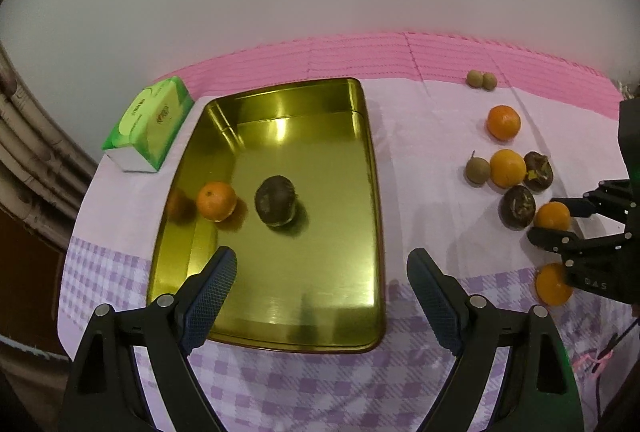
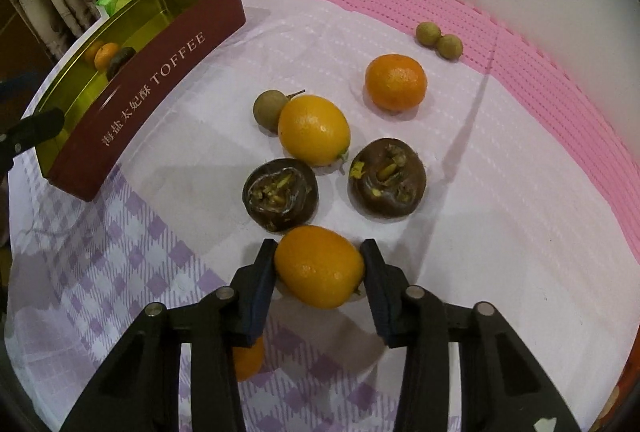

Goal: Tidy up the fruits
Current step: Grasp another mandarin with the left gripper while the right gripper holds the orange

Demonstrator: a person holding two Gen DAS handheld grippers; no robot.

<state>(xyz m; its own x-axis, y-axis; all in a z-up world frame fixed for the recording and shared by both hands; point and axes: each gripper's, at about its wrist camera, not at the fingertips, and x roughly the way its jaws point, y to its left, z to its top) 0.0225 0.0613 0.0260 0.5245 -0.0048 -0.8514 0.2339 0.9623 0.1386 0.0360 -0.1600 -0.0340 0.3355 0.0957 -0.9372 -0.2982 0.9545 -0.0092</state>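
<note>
The right gripper's fingers clench a small yellow-orange citrus fruit on the lilac checked cloth; the left gripper's fingers gape, released, above the gold rectangular tin tray. Only the right wrist view shows the tin's maroon wall reading "TOFFEE".

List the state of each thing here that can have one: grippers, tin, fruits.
left gripper: open, empty, above the tin
right gripper: shut on an orange
gold tin: lidless, holding one orange and one dark fruit
two dark fruits on the cloth: split, yellowish inside showing
tissue pack: whether opened cannot be told
</note>
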